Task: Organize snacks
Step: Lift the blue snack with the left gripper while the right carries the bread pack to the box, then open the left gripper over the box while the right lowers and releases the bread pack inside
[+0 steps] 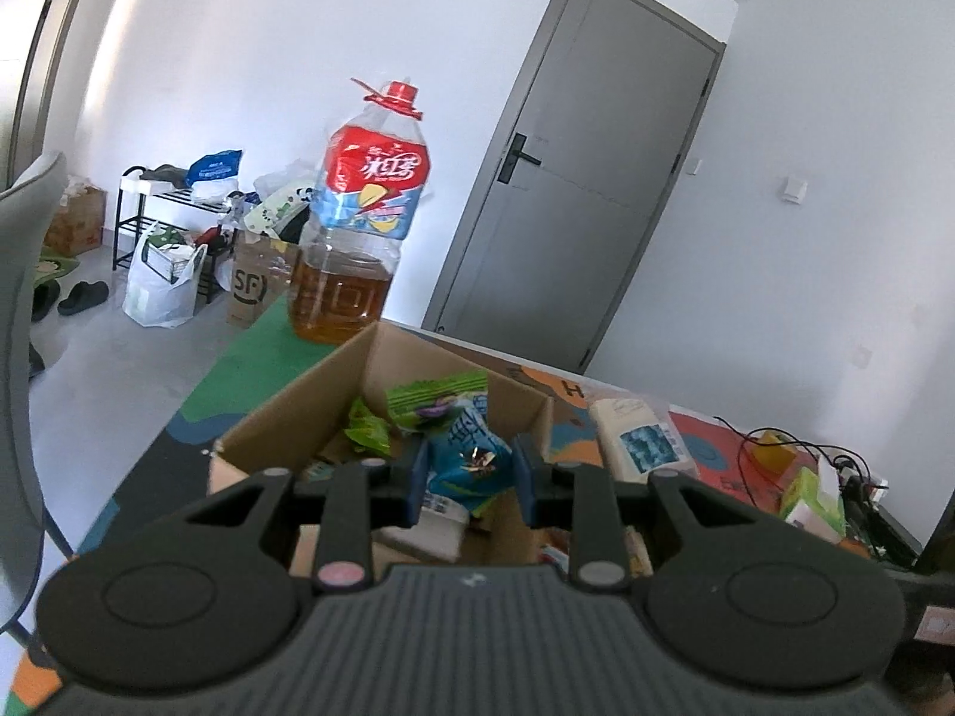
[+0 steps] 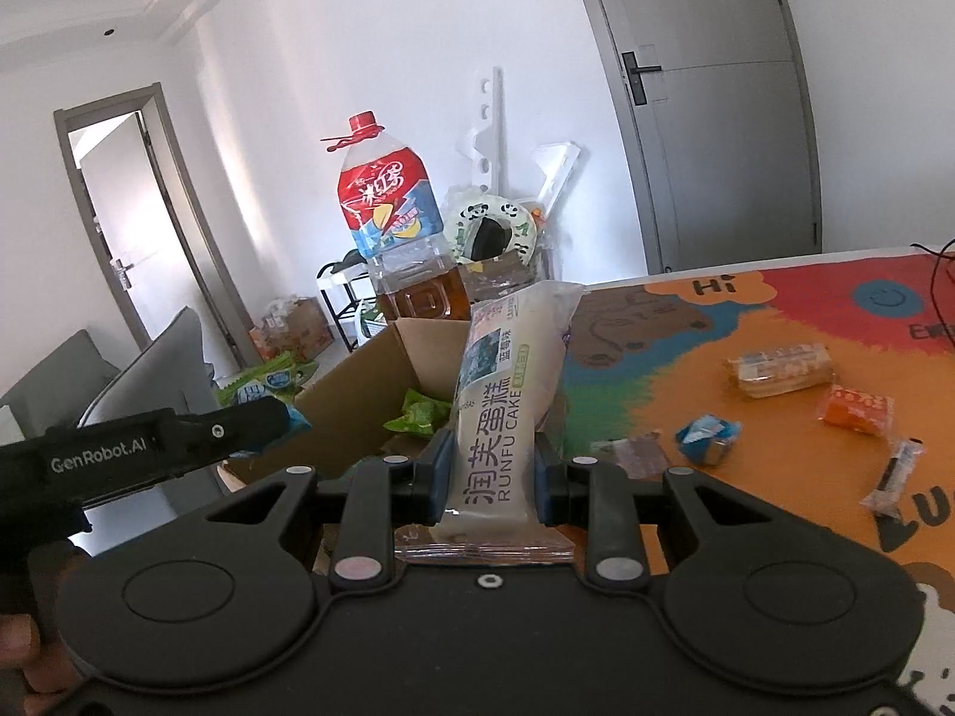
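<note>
An open cardboard box (image 1: 310,394) stands on the colourful table mat and holds green snack packets (image 1: 370,432). My left gripper (image 1: 471,483) is shut on a blue and green snack packet (image 1: 468,459), held above the box's open top. My right gripper (image 2: 489,477) is shut on a tall white Runfu cake packet (image 2: 507,394), held upright beside the box (image 2: 352,411). The left gripper (image 2: 179,447) shows at the left of the right wrist view, over the box. The cake packet also shows in the left wrist view (image 1: 641,438).
A large bottle of brown tea (image 1: 358,227) stands behind the box. Loose snacks lie on the mat to the right: a clear cake packet (image 2: 779,370), an orange packet (image 2: 856,411), a blue packet (image 2: 707,438), a small sachet (image 2: 892,477). Cables and small boxes (image 1: 812,489) sit far right.
</note>
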Tool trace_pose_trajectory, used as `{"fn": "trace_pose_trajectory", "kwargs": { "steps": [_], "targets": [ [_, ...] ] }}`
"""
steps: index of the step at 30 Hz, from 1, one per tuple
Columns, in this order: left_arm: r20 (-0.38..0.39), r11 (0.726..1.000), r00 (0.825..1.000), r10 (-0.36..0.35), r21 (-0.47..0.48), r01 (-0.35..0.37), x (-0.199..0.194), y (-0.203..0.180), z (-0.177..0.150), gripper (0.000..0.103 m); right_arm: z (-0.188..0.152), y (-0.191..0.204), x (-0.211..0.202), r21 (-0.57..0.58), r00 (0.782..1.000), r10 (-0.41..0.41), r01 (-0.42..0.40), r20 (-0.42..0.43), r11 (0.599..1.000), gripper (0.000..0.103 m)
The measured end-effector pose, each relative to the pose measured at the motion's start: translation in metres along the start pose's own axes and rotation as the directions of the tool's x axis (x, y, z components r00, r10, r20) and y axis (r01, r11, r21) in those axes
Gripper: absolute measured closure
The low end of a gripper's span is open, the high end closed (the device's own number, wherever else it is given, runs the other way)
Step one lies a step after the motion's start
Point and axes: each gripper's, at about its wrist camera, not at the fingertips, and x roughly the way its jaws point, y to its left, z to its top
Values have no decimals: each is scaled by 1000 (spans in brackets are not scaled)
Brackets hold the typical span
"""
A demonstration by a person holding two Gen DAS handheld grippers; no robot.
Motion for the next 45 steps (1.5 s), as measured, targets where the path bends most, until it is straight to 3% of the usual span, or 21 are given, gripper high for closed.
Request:
{"fn": "trace_pose_trajectory", "kwargs": {
  "steps": [15,19,21,30,40,45],
  "targets": [
    [-52,999,999,-14,-36,12,37,38,14,74,11,29,40,-18,999,20,-21,-37,1000,75],
    [-61,998,998,-7,-55,3,42,46,16,61,14,36,53,-24,998,31,-33,-53,999,75],
    [-47,998,999,-13,-61,10,38,49,16,44,13,38,59,-27,998,36,-37,-59,999,75],
    [-20,995,999,27,-94,-29,22,65,21,39,10,49,78,-27,993,80,-83,-90,996,74],
    [-12,990,998,67,-124,-68,14,78,22,33,9,51,67,-27,993,83,-85,-83,996,57],
    [-8,988,997,80,-134,-81,10,76,19,24,10,46,56,-19,995,69,-70,-68,997,46]
  ]
}}
